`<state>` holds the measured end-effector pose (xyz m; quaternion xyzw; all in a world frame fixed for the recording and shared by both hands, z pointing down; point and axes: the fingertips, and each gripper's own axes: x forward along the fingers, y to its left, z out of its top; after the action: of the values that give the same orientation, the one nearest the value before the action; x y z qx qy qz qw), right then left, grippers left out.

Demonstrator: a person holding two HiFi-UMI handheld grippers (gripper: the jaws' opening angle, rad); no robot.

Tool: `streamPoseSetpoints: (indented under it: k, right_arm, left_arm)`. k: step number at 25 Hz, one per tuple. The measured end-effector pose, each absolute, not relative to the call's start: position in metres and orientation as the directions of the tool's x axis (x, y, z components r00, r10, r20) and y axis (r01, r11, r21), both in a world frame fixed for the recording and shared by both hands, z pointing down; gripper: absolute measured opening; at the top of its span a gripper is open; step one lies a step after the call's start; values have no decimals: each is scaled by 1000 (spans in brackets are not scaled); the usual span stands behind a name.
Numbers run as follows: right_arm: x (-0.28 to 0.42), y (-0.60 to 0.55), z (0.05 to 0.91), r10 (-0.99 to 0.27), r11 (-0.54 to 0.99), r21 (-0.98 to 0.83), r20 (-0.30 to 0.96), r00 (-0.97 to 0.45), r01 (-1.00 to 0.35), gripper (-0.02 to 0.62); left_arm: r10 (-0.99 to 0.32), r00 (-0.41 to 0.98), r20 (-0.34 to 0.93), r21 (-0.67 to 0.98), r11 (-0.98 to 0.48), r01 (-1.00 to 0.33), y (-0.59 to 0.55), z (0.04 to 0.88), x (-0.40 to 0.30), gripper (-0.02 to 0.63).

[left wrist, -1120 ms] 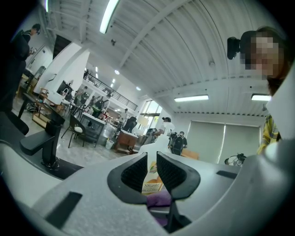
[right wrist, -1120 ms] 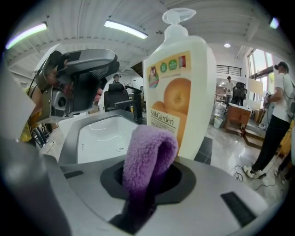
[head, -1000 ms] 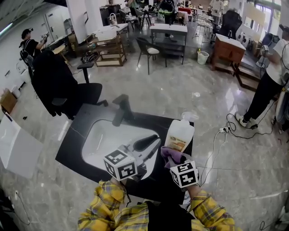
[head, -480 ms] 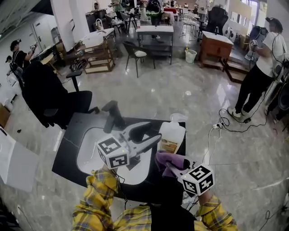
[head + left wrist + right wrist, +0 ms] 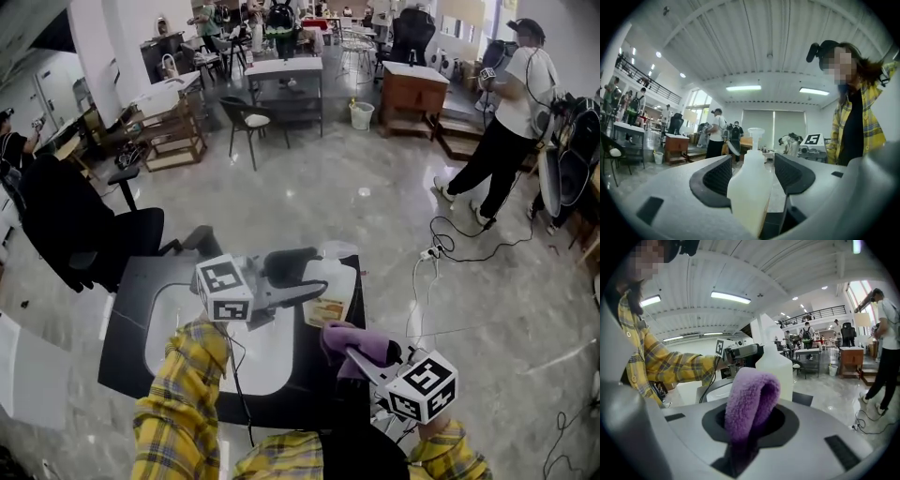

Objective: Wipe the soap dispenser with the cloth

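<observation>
A black countertop (image 5: 127, 347) holding a white oval sink (image 5: 272, 366) stands on a glossy marble floor (image 5: 309, 178). A dark faucet (image 5: 202, 239) rises at the basin's 11 o'clock and a black office chair (image 5: 66, 225) stands farther out at 10 o'clock. A person in a white top (image 5: 514, 94) is well apart at 2 o'clock. The soap dispenser (image 5: 749, 183), a translucent white plastic bottle with a pump head, stands upright on the counter at the basin's 2 o'clock. The left gripper (image 5: 317, 274) reaches in from the bottle's 9 o'clock; its jaws have just been opening and stand wide on either side of the bottle, ribbed black pads clear of it. The right gripper (image 5: 750, 425), at the bottle's 5 o'clock, is clenched on a fluffy purple cloth (image 5: 752, 397) folded into a loop, just beside the bottle
</observation>
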<state>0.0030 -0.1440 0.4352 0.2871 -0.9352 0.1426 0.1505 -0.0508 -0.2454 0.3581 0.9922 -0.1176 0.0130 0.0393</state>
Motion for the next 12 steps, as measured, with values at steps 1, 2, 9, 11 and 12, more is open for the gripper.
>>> streamPoseSetpoints:
  k: [1, 2, 9, 11, 12]
  right_arm:
    - [6, -143, 434, -503, 789, -177, 363, -784, -588, 74]
    - [9, -142, 434, -512, 784, -175, 362, -779, -596, 75]
    - [28, -145, 433, -562, 739, -173, 374, -738, -651, 74]
    - [32, -146, 434, -574, 726, -175, 378, -726, -665, 74]
    - [33, -145, 434, -576, 723, -178, 377, -725, -667, 75]
  left_arm:
    - [-208, 977, 41, 70, -975, -210, -245, 359, -48, 261]
    - [-186, 981, 47, 65, -980, -189, -245, 361, -44, 261]
    - [-83, 992, 96, 64, -994, -90, -257, 363, -27, 261]
    - [-53, 995, 89, 71, -996, -60, -257, 361, -23, 259]
    - [-40, 995, 94, 72, -996, -47, -256, 362, -22, 261]
